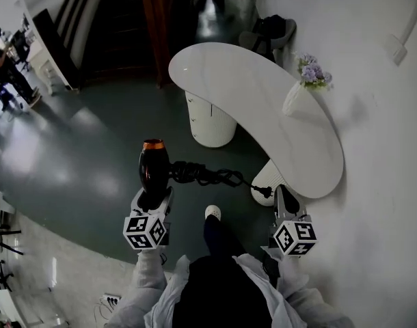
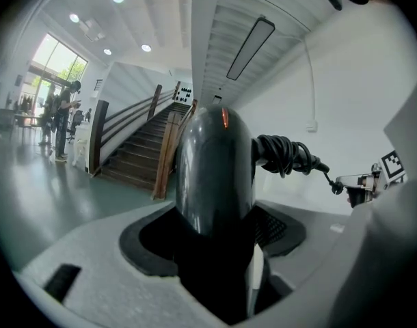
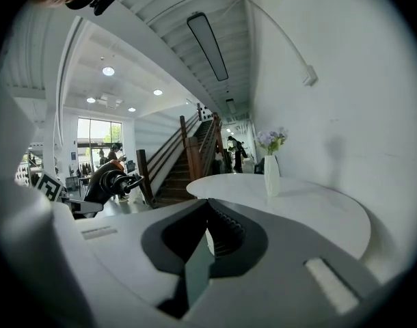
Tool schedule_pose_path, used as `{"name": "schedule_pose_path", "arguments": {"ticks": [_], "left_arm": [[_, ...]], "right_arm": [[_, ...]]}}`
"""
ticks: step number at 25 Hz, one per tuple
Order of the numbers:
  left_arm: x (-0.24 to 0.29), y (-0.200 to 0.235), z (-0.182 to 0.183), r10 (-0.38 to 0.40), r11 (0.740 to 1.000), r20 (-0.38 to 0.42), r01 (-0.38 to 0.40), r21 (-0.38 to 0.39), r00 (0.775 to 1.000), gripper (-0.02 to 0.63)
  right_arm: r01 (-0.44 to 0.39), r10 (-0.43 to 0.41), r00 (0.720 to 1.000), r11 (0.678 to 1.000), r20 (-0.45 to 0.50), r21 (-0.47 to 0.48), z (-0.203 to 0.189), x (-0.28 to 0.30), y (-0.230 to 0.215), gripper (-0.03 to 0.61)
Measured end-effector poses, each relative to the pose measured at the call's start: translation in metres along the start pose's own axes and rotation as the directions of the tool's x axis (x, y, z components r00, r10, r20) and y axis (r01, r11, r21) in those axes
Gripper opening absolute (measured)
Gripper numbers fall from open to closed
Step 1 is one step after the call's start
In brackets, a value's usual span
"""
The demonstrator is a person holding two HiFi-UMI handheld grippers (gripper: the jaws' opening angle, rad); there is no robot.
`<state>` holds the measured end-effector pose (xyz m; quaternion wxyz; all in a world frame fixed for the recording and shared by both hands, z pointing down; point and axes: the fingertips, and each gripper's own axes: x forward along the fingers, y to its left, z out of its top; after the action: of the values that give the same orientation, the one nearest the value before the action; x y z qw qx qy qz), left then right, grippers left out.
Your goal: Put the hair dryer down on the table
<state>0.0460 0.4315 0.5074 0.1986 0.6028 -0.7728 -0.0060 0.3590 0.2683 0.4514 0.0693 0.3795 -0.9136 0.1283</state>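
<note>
A black hair dryer with an orange-rimmed nozzle stands upright in my left gripper, which is shut on its handle. In the left gripper view the dark body fills the space between the jaws. Its coiled black cord trails right, and the plug end hangs close to my right gripper. That gripper is shut with nothing between its jaws. The white curved table lies ahead and right of both grippers. In the right gripper view the dryer shows at the left.
A white vase with purple flowers stands on the table by the white wall. A round white pedestal holds the table up. A dark chair sits behind it. A staircase rises ahead, and people stand far left.
</note>
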Motion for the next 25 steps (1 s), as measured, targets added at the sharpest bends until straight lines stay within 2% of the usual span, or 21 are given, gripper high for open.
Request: {"name": "schedule_pose_path", "arguments": {"ticks": [4,9,13,19,25], "left_arm": [[0.032,0.014,0.015,0.033,0.999,0.024,-0.033,0.006,0.999,0.313],[0.087,0.037,0.052,0.058,0.998,0.029,-0.058,0.013,0.998,0.313],[0.152,0.054,0.079,0.060,0.998,0.030,-0.061,0.033,0.998,0.313],[0.249,0.071,0.116,0.044,0.998,0.074,-0.047,0.035,0.996,0.313],[0.293,0.083,0.123,0.049,0.999,0.080,-0.050,0.015,0.996,0.313]], "right_arm": [[-0.063,0.062,0.997,0.998,0.036,0.031,0.016,0.049,0.006,0.008],[-0.115,0.114,0.992,0.993,0.047,0.017,0.045,0.124,0.015,0.008],[-0.134,0.133,0.990,0.991,0.046,0.018,0.063,0.195,0.005,0.008],[-0.156,0.156,0.985,0.988,0.068,-0.010,0.091,0.291,-0.014,0.008],[-0.187,0.188,0.982,0.982,0.031,-0.034,0.093,0.340,-0.014,0.008]]}}
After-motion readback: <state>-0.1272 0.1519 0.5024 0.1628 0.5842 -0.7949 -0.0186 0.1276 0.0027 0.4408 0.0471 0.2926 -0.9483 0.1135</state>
